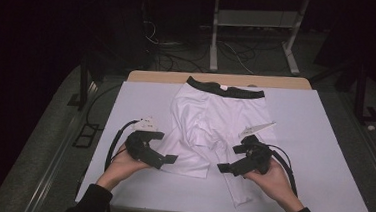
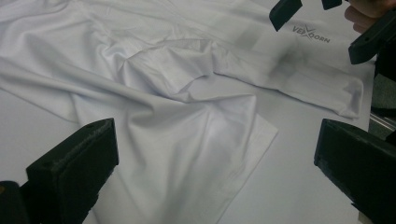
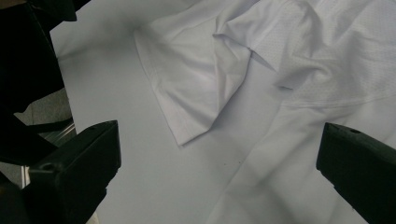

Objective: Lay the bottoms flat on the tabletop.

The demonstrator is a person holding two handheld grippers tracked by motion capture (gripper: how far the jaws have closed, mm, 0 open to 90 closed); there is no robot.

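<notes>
Two tools hover over the near half of the pale surface (image 1: 322, 160), both with jaws spread wide and gripping nothing. White shorts (image 1: 210, 120) with a black waistband (image 1: 225, 90) lie crumpled mid-surface. Left tool (image 1: 171, 159) sits at one leg hem, right tool (image 1: 223, 167) at the other.

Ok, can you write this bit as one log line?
left hand-held gripper: open | right hand-held gripper: open | white shorts: rumpled on table

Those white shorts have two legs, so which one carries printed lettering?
The leg by the right gripper: on the white shorts, the left gripper view shows dark lettering on that leg; the crumpled leg by the left gripper shows none.
</notes>
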